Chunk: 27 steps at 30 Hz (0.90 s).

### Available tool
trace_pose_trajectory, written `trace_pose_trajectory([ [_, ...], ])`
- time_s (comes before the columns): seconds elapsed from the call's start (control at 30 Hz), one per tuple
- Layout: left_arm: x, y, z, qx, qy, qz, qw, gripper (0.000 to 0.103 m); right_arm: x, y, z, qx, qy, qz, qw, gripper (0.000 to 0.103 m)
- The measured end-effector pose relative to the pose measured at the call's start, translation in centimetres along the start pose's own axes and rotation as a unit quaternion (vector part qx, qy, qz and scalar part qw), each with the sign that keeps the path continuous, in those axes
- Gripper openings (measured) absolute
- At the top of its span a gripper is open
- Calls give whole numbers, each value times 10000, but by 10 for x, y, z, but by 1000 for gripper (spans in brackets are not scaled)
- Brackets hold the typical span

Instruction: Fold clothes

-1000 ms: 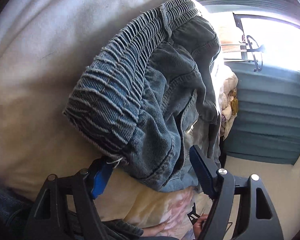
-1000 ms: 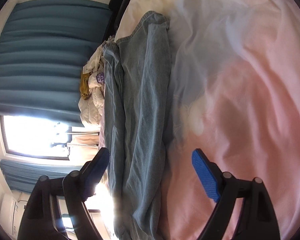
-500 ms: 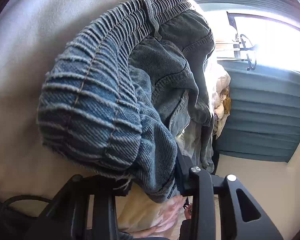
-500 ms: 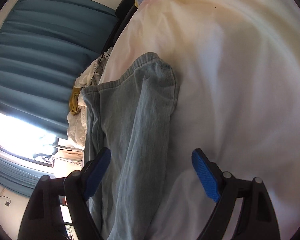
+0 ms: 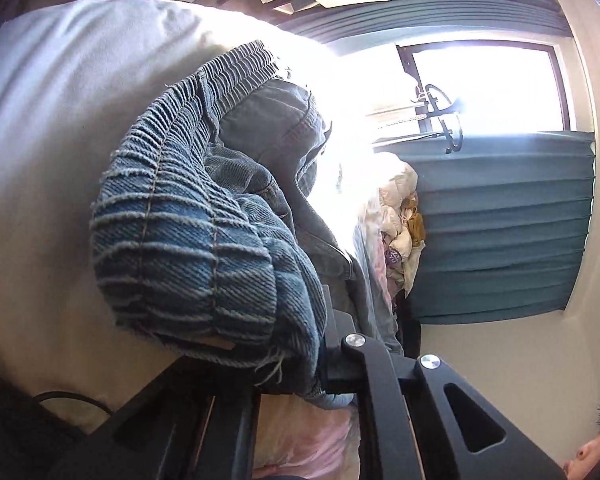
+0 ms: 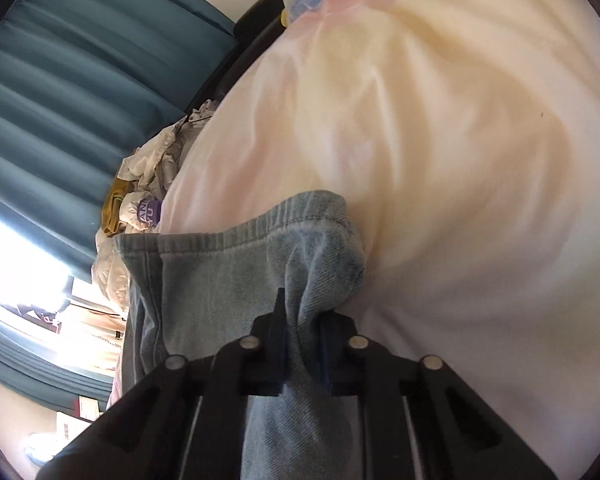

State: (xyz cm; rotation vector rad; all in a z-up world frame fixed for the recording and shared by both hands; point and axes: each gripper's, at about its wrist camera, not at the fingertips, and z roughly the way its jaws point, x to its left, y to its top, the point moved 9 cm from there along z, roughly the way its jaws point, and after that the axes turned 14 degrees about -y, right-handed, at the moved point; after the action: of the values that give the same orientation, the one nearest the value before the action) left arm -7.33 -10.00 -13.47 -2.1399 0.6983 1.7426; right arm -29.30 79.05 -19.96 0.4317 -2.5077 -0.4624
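A: Status: both tongs are clamped on the jeans (image 5: 188, 248). Left tongs (image 5: 296, 364) pinch the gathered elastic waistband (image 5: 172, 216). Right tongs (image 6: 300, 344) pinch the hem end of one leg (image 6: 320, 248).

B: Where does the garment sit?

A: On the bed (image 6: 440, 140), stretched along the pale quilt. Waistband end is bunched and raised off the bedding in the left wrist view. Hem end lies near the quilt's left edge in the right wrist view, with a heap of other clothes (image 6: 148, 184) just beyond it, in front of the teal curtain (image 6: 60, 80).

B: Risks?

A: Three, in my judgement.
1. Left bite looks like a thick wad, several layers of denim. A wad can creep out of the pads under the garment's weight, so the waistband may slip free mid-fold.
2. Right tongs seem to hold only one leg's hem. I can't tell if the second leg is caught. If not, it trails and the fold lands skewed.
3. Frayed threads (image 5: 272, 368) hang at the left tongs. They could snag on release and drag the fold open.

B: Anything with the bed itself?

A: Quilt is soft and wrinkled. Dragging denim across it could pull the quilt along, or push the hem over the left edge into that heap.

B: Mitigation?

A: Lift both ends clear before bringing them together, keep tension even.
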Motion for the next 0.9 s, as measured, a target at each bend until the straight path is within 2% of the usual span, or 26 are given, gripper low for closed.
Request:
trace_pose_trajectory([
  [0.07,-4,0,-5,-24,-47,4,10000,4,6,5,-24,-249,-39,-222,9994,10],
  [0.2,-30,17,-6,-155,-146,232,9995,4,30,18,-70,-425,-8,-265,9987,8],
  [0.37,-65,71,11,-336,-410,69,9986,4,126,48,-126,-914,69,-806,9925,8],
  [0.5,-66,126,40,-437,-409,-356,9976,4,210,59,-130,-1169,-103,-1208,9857,8],
  [0.6,-58,164,76,-351,-136,-401,9985,4,261,57,-103,-1266,-392,-1538,9792,8],
  [0.73,-42,209,131,-200,343,-361,9986,4,312,50,-36,-1228,-826,-1924,9701,8],
  [0.9,-11,235,188,32,1012,-408,9940,5,329,30,61,-813,-1397,-2183,9624,8],
])
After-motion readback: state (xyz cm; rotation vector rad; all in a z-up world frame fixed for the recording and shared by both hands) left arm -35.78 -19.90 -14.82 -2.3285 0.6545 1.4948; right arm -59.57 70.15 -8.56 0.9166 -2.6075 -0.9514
